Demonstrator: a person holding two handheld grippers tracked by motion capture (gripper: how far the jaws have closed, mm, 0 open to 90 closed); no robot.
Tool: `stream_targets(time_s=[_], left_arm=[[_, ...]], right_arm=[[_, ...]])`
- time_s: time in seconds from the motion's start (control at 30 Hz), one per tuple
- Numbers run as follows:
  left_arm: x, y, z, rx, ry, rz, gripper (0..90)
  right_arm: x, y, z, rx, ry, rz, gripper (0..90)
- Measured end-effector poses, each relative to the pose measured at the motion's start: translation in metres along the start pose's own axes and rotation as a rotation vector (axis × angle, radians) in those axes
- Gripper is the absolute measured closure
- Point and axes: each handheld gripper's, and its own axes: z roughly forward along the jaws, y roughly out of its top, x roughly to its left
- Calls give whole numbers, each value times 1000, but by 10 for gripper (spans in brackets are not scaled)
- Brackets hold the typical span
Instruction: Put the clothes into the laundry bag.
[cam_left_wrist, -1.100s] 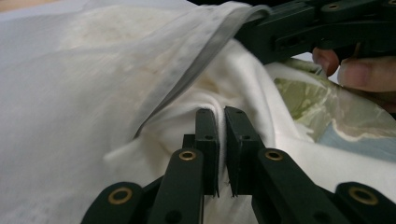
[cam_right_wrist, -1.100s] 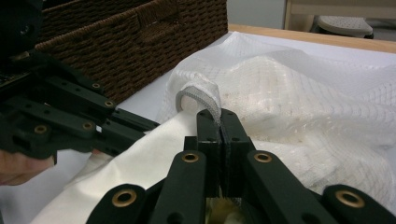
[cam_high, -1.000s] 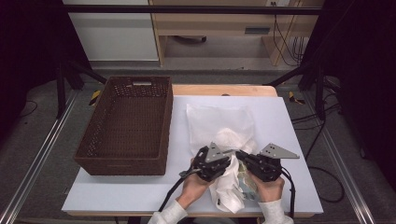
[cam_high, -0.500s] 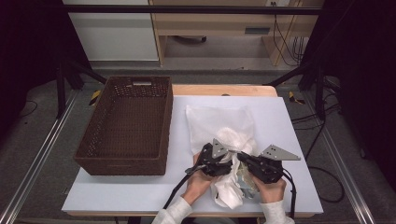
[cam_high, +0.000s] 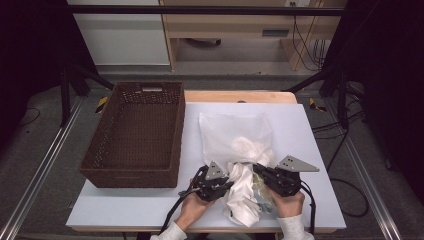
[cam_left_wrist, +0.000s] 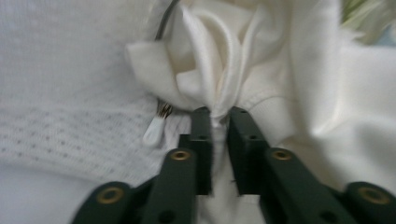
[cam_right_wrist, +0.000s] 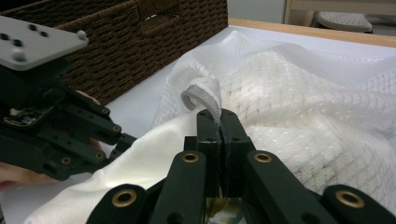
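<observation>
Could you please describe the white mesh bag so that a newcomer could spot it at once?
On the white table, right of the brown wicker basket, lies the mesh bag. Unlike the smooth cream cloth at its near end, it is see-through netting.

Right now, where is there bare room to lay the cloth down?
The wicker basket is empty. The white tabletop is bare right of the mesh bag and along the front left edge. It is crowded between both claws, around the white cloth.

Left gripper (cam_high: 231, 183) jaws — reclosed on cloth (cam_left_wrist: 233, 84)
</observation>
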Motion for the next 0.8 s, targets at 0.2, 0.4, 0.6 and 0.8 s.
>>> stream_targets(time_s=[0.2, 0.4, 0.6, 0.8], left_arm=[[-22, 33, -3, -81, -67, 63, 851], [-32, 49, 42, -22, -20, 103, 849], [-31, 47, 52, -29, -2, 86, 844], [-33, 47, 30, -53, 49, 50, 536]], right_arm=[[-1, 1, 0, -16, 17, 14, 889], [-2, 1, -2, -23, 10, 16, 889], [-5, -1, -3, -16, -8, 27, 889], [-4, -1, -1, -10, -18, 13, 889]])
